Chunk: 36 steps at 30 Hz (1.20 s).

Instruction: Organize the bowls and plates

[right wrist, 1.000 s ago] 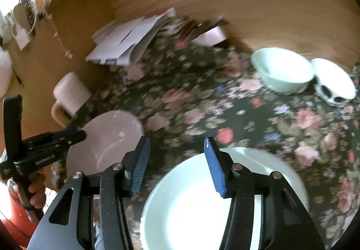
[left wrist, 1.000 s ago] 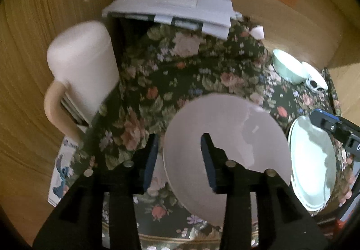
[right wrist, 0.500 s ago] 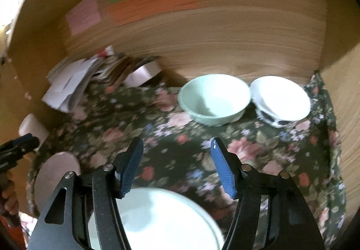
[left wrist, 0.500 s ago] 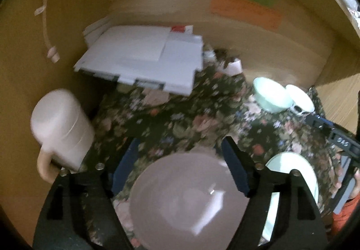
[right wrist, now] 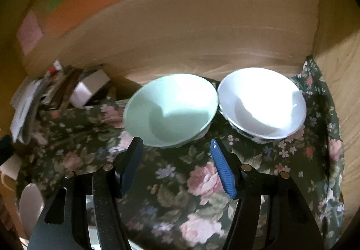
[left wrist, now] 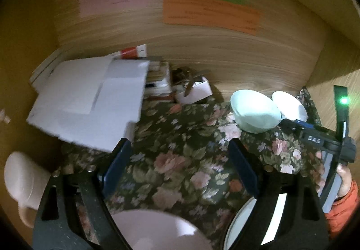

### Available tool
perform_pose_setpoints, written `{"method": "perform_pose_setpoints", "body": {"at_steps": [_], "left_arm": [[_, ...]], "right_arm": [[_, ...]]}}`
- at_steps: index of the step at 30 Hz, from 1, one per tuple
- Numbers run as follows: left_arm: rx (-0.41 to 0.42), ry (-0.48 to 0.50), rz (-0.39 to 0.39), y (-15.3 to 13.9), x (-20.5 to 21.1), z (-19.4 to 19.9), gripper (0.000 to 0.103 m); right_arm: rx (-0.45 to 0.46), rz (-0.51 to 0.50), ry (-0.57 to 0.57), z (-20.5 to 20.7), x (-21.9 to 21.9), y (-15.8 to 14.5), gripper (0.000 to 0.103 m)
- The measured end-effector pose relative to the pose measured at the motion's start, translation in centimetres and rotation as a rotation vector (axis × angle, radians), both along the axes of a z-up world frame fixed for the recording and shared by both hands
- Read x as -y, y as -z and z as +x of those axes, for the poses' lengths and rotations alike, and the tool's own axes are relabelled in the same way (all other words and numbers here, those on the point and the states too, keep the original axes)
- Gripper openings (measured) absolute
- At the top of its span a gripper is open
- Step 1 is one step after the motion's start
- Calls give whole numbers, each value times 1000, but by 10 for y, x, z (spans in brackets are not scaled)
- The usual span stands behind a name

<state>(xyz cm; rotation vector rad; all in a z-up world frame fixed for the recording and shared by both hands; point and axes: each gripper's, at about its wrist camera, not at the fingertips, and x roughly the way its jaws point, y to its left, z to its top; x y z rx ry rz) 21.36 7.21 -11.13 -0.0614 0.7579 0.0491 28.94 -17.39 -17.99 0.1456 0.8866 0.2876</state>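
My left gripper (left wrist: 180,166) hangs over the floral cloth (left wrist: 180,137), its jaws opening, with nothing between them. A pink plate (left wrist: 157,227) lies flat just below it at the view's bottom edge. Beside that plate, a mint plate (left wrist: 236,223) shows partly behind the right finger. At the back right a mint bowl (left wrist: 256,112) and a white bowl (left wrist: 290,103) stand side by side. My right gripper (right wrist: 177,164) is open and empty, its fingertips just short of the mint bowl (right wrist: 171,112). The white bowl (right wrist: 261,103) touches that bowl on its right.
A stack of white papers (left wrist: 90,101) and a small white box (left wrist: 195,92) sit at the back left. A pink jug (left wrist: 22,180) stands at the left edge. A wooden back wall with coloured notes (left wrist: 209,13) and a side wall (right wrist: 342,92) close in the corner.
The left jaws have widened and drawn back, so the pink plate slid to the view's bottom. The right gripper opened a little and travelled from over the mint plate toward the two bowls.
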Motion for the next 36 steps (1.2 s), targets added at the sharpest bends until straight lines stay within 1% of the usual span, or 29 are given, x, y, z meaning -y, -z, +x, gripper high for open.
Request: {"method": "perform_pose_setpoints", "body": {"at_steps": [1, 3, 4, 8, 11, 14, 17, 18, 21, 23, 30, 36], "left_arm": [[-5, 5, 2, 2, 3, 6, 89], [-18, 16, 4, 6, 8, 18, 88], [-26, 18, 3, 9, 10, 23, 89], [-66, 24, -29, 22, 13, 40, 89], [-81, 28, -43, 28, 15, 47, 88], [-85, 34, -42, 31, 17, 50, 89], [-95, 37, -41, 36, 19, 54, 89], [-98, 38, -42, 37, 19, 55, 89], [-111, 36, -40, 42, 18, 59, 88], [-122, 35, -40, 45, 19, 60, 89], [-133, 41, -28, 51, 24, 63, 88], [-143, 41, -11, 53, 27, 65, 88]], "right_arm": [[-11, -4, 3, 6, 0, 4, 58], [-36, 17, 18, 16, 5, 11, 53], [-47, 27, 21, 20, 6, 14, 49], [-88, 43, 29, 34, 10, 26, 37], [-104, 59, 26, 40, 9, 33, 37], [-109, 54, 13, 46, 5, 38, 36], [-105, 24, 20, 50, -2, 42, 36], [-111, 27, 20, 51, -2, 44, 36], [-167, 94, 4, 56, 0, 53, 35], [-172, 83, -12, 57, -2, 55, 32], [-136, -7, -114, 51, -28, 52, 28], [-152, -17, -244, 32, -49, 49, 26]]}}
